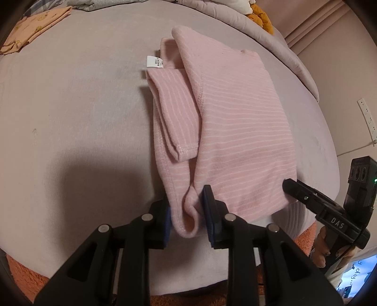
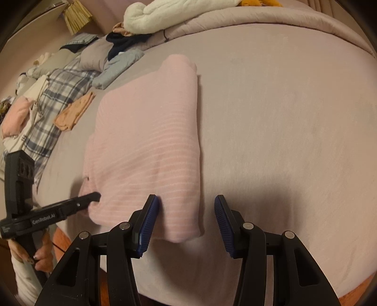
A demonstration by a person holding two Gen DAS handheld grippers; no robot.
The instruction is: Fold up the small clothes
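Note:
A pink striped garment (image 1: 235, 122) lies folded lengthwise on the mauve bed sheet (image 1: 70, 106), with a sleeve and a white label (image 1: 155, 62) showing on its left side. My left gripper (image 1: 187, 211) is open, its blue pads on either side of the garment's near left corner. My right gripper (image 2: 186, 223) is open around the garment's (image 2: 150, 141) near right corner. Each gripper shows in the other's view: the right one (image 1: 289, 186) at the garment's right edge, the left one (image 2: 95, 196) at its left edge.
A folded peach cloth (image 1: 33, 28) lies at the far left. Piles of clothes, a plaid piece (image 2: 54, 94) and a grey piece (image 2: 117, 68) lie along the far left side. A rolled duvet (image 2: 259, 18) lines the far edge. The bed's near edge is close below the grippers.

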